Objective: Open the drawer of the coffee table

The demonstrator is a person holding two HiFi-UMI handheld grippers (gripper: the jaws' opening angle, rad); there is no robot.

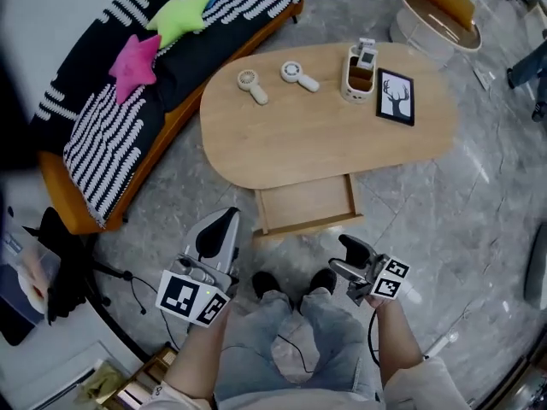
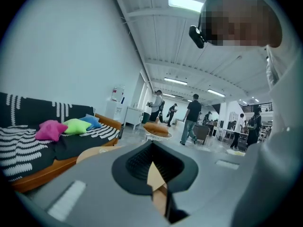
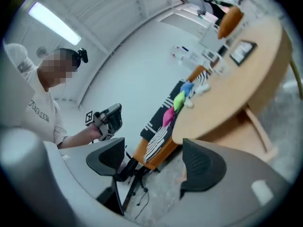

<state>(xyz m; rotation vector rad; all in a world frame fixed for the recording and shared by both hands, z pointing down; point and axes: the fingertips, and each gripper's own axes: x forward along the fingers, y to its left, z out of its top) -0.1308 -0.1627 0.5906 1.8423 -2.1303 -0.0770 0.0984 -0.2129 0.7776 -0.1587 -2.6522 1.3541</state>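
1. One drawer (image 1: 306, 203) stands pulled out from under the near edge of the oval surface (image 1: 282, 148), toward our shoes (image 1: 267, 284).
2. Left tongs (image 2: 154, 163): clenched, pad against pad.
3. Right tongs (image 3: 155, 163): released, jaws apart, only floor (image 3: 158, 195) between them.
4. We hold both well apart from the drawer.
5. Surface carries two small fans (image 1: 252, 85), a framed picture (image 1: 396, 96).

The right gripper (image 3: 152, 164) holds its jaws apart, nothing between, before the coffee table (image 3: 227, 98); the blurred board beneath is perhaps its drawer (image 3: 260, 131).
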